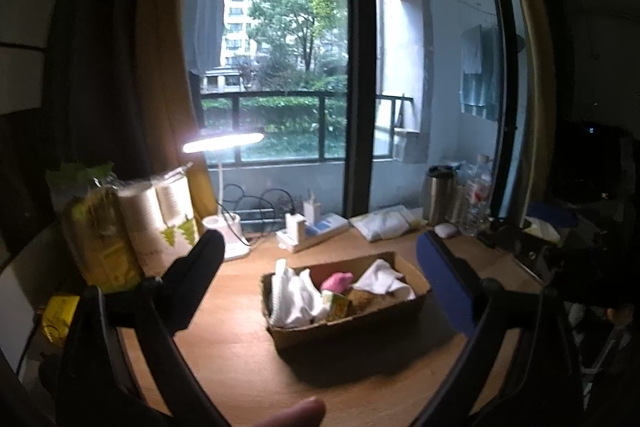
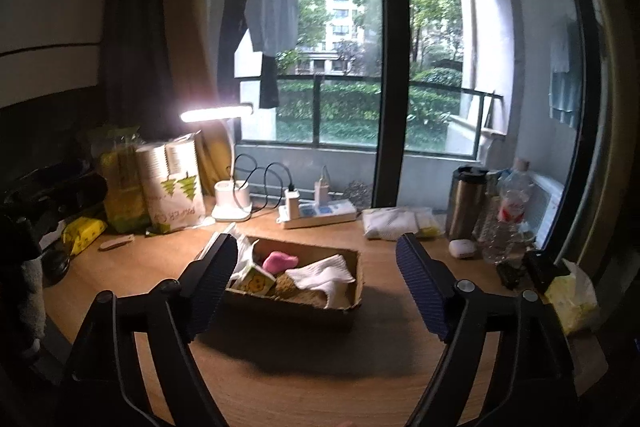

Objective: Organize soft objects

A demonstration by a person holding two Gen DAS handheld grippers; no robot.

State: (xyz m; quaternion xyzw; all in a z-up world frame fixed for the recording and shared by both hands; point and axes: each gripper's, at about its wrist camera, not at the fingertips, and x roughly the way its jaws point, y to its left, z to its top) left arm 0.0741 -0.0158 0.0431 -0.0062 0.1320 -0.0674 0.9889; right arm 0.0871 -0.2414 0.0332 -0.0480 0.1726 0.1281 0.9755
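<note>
While both the left gripper point(image 1: 320, 267) and right gripper point(image 2: 318, 267) gape empty, the overfilled cardboard box point(image 2: 352, 267) mid-desk could be spilled by a clipped white sock point(image 2: 326, 275).

My right gripper point(image 2: 316, 267) hangs above wooden desk point(image 2: 280, 367), jaws spread wide, nothing between pads. Cardboard box point(image 2: 352, 291) sits ahead on desk, holding pink soft item point(image 2: 280, 261), white sock point(image 2: 326, 275), yellow smiley block point(image 2: 254, 281). Lit desk lamp point(image 2: 216, 115) back left, power strip point(image 2: 320, 213) behind box, steel tumbler point(image 2: 466, 201) right.
</note>
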